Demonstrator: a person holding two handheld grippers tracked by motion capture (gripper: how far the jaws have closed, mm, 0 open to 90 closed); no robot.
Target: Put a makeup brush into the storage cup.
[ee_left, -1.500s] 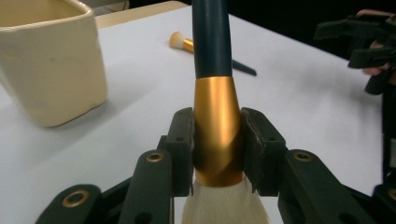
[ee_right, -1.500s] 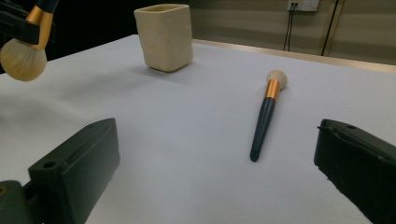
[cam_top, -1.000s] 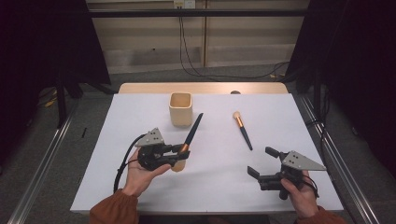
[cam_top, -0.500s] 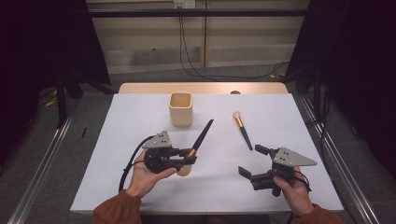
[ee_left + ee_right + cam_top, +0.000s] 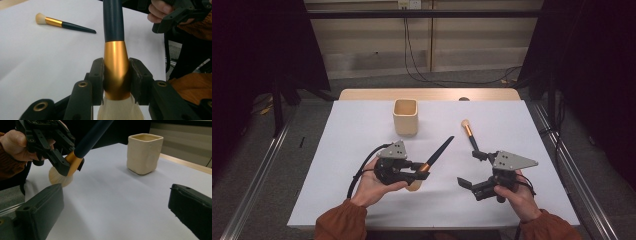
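1. Left hand-held gripper (image 5: 419, 172), at seven o'clock on the white desk (image 5: 337, 150), pinches the large brush (image 5: 432, 160) by its gold ferrule (image 5: 116, 67); the dark handle points toward one o'clock and the pale bristles hang just over the desk.
2. Cream cup (image 5: 405, 116) stands at twelve o'clock, upright.
3. Small brush (image 5: 470, 135) lies at two o'clock.
4. Right hand-held gripper (image 5: 472, 170), at five o'clock, has jaws spread, nothing between them.

A white-covered table (image 5: 362, 130) with a wooden far edge; on it, a cream cup (image 5: 405, 116) far-centre; a small brush (image 5: 472, 137) right of it.
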